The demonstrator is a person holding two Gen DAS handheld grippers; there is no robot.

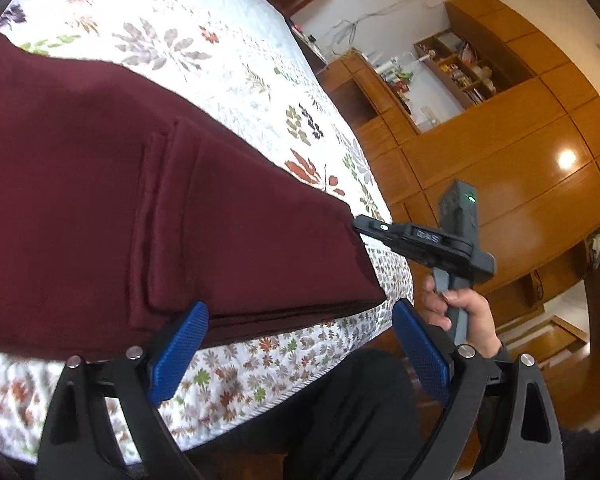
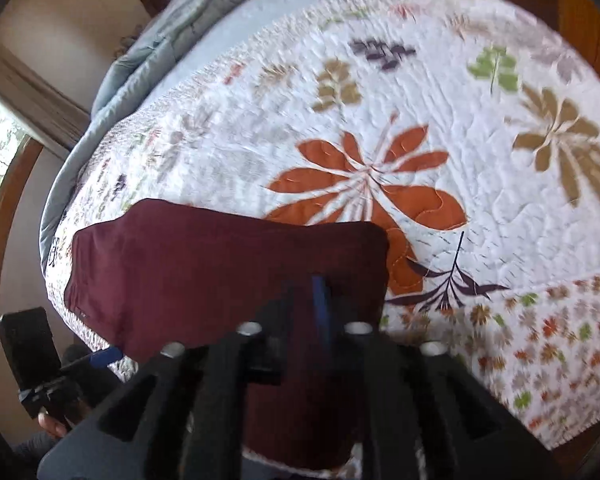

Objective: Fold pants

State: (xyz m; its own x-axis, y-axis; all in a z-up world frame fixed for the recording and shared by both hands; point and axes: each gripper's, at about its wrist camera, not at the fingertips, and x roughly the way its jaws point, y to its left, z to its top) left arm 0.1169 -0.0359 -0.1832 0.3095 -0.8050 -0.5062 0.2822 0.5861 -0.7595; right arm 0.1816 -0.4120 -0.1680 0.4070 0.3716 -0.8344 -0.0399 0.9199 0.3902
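The maroon pants (image 1: 100, 184) lie folded in layers on the floral quilt (image 1: 204, 56), near the bed's front edge. My left gripper (image 1: 300, 316) is open, its blue pads (image 1: 180, 356) apart just in front of the stacked fold edge, one pad touching the fabric. The right gripper shows in the left wrist view (image 1: 420, 240), held in a hand at the pants' right corner. In the right wrist view my right gripper (image 2: 308, 300) is shut on the pants (image 2: 220, 272), the blue pads pressed together with fabric between them.
The quilt (image 2: 460, 160) covers the bed, with a grey duvet (image 2: 172, 28) bunched at the far end. Wooden cabinets and shelves (image 1: 500, 160) stand beyond the bed's right side. The person's dark-trousered legs (image 1: 340, 420) are at the bed edge.
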